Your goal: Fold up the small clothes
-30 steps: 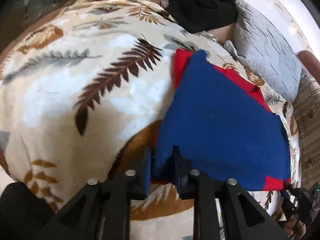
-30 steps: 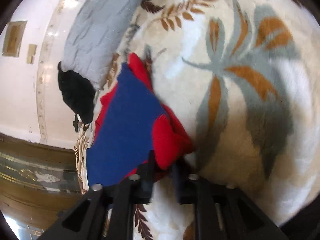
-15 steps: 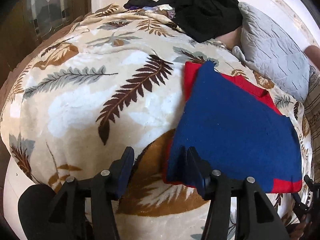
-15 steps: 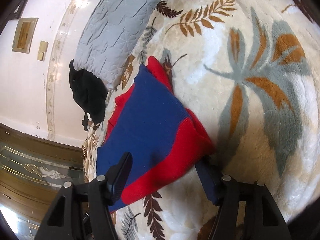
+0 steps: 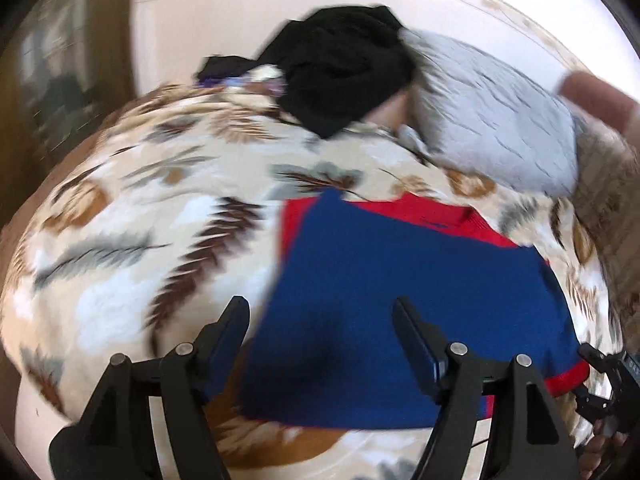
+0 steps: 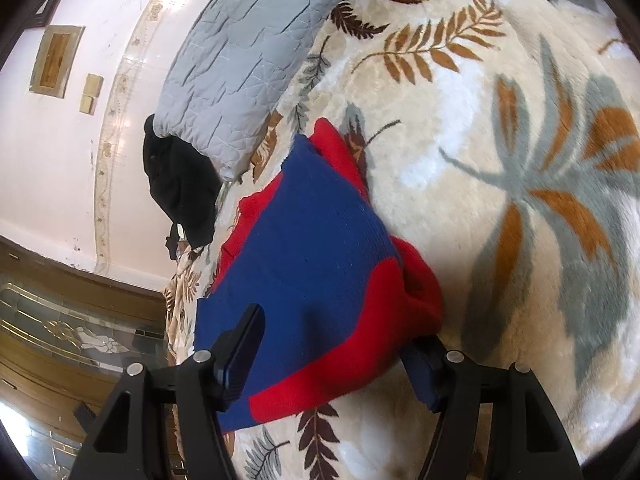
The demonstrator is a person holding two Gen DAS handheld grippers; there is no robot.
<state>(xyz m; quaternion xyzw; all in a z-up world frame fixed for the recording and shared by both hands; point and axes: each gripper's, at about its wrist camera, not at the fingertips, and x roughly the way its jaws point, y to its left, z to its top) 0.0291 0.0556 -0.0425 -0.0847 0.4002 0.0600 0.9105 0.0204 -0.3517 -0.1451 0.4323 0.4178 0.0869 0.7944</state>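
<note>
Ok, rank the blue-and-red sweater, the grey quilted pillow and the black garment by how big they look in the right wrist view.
1. Blue-and-red sweater, though it lies nearest the camera.
2. Grey quilted pillow.
3. Black garment, partly hidden behind the pillow.

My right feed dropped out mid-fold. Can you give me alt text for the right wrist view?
A folded blue and red knit garment lies flat on a cream leaf-print blanket, with the open right gripper straddling its near red edge, gripping nothing. Beyond it lie a grey quilted pillow and a black garment near the wall.

A home bedroom: a leaf-patterned plush blanket (image 6: 500,168) covers the bed, with a grey quilted pillow (image 6: 248,52) against the wall.
</note>
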